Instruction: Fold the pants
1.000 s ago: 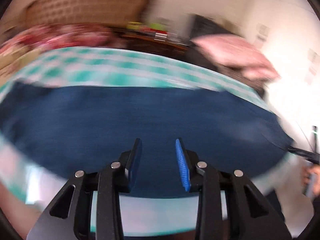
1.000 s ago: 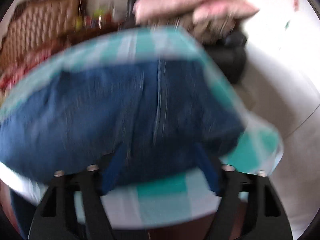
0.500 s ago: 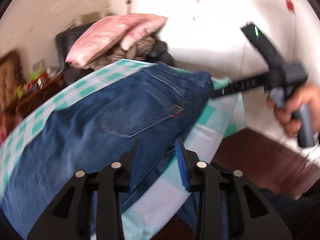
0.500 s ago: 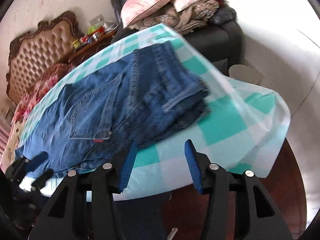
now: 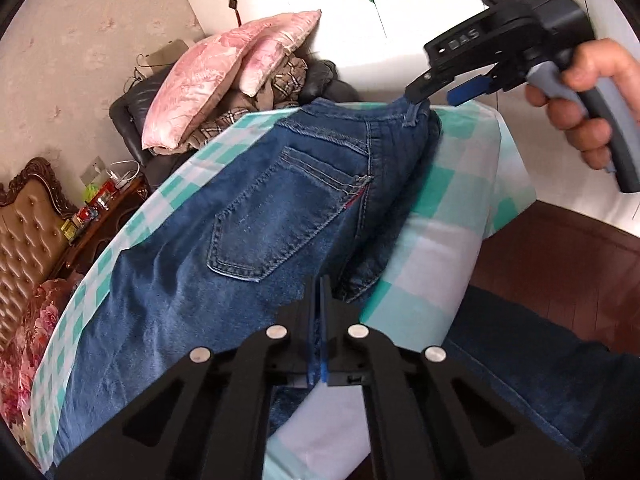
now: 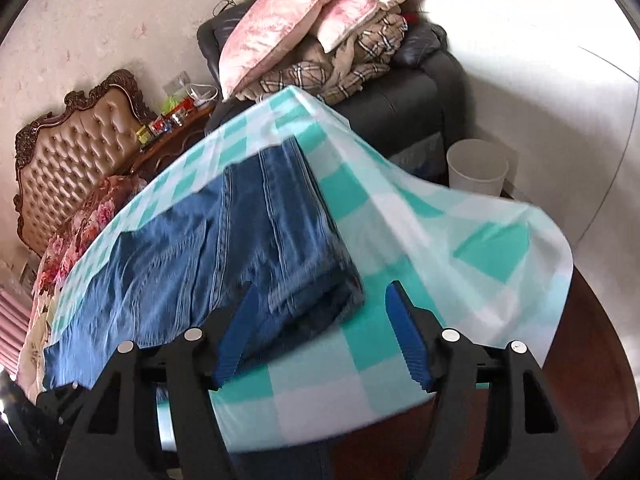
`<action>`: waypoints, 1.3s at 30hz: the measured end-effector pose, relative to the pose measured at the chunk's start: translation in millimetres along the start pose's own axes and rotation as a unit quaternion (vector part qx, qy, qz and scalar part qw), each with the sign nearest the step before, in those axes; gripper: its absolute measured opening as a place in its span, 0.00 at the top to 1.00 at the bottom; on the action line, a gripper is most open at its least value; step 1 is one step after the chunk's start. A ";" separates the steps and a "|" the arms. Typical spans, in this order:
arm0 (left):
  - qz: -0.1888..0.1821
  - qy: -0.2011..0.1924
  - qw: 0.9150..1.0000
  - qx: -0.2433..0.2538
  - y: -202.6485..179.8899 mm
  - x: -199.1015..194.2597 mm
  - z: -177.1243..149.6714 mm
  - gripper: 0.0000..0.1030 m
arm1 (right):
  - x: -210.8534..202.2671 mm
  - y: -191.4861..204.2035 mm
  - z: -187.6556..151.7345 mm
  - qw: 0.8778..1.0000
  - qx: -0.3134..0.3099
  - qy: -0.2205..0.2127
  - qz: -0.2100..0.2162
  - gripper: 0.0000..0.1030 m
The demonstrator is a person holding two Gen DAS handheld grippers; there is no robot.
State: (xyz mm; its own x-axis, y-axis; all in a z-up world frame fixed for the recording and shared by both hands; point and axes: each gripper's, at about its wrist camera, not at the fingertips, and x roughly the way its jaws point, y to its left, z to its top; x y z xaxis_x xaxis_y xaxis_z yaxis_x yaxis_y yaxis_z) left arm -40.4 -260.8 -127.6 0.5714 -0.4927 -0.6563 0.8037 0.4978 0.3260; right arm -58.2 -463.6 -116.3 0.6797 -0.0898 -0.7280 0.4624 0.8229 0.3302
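Observation:
Blue jeans [image 5: 248,232] lie back-pocket up on a table under a teal-and-white checked cloth [image 5: 436,256]. My left gripper [image 5: 320,284] sits at their near edge below the pocket, shut on the denim there, with both pads together. A hand holds my right gripper [image 5: 438,96] at the far waistband corner. In the right wrist view, the right gripper [image 6: 322,290] is opening, with its blue pads wide apart. The jeans' [image 6: 224,248] folded end lies between them, clear of both pads.
Pink pillows [image 6: 304,20] and plaid blankets are heaped on a black armchair [image 6: 404,100] behind the table. A white bin [image 6: 478,168] stands beside it. A tufted headboard [image 6: 76,152], a cluttered nightstand and a dark wood floor [image 5: 560,248] surround the table. A person's jeans-clad leg [image 5: 520,364] is at the near edge.
The left gripper swept along the jeans to the pocket end, rolled, and went from open to shut at their near edge. The right gripper closed in on the jeans' end with wider jaws.

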 end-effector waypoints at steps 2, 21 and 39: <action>0.006 -0.006 1.000 0.002 0.9 -6.0 2.0 0.99 | 2.9 5.0 5.3 1.000 -0.014 -0.001 -0.005 0.58; -0.051 -0.004 0.997 -0.064 8.4 -18.0 -14.2 0.90 | 2.2 5.0 -1.2 0.996 -0.042 0.012 -0.075 0.90; 0.059 0.067 0.890 -0.448 156.9 -62.4 -125.2 0.32 | 26.3 155.9 -31.4 0.978 -0.198 0.008 -0.066 0.14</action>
State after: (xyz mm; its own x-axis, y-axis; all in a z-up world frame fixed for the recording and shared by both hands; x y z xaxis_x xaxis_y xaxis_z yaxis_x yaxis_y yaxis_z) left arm 29.3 -62.6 -120.6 0.5705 -0.3394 -0.7479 0.2497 0.9392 -0.2357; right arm 13.8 -320.1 -102.8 0.6188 -0.2035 -0.7587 0.2865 0.9578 -0.0232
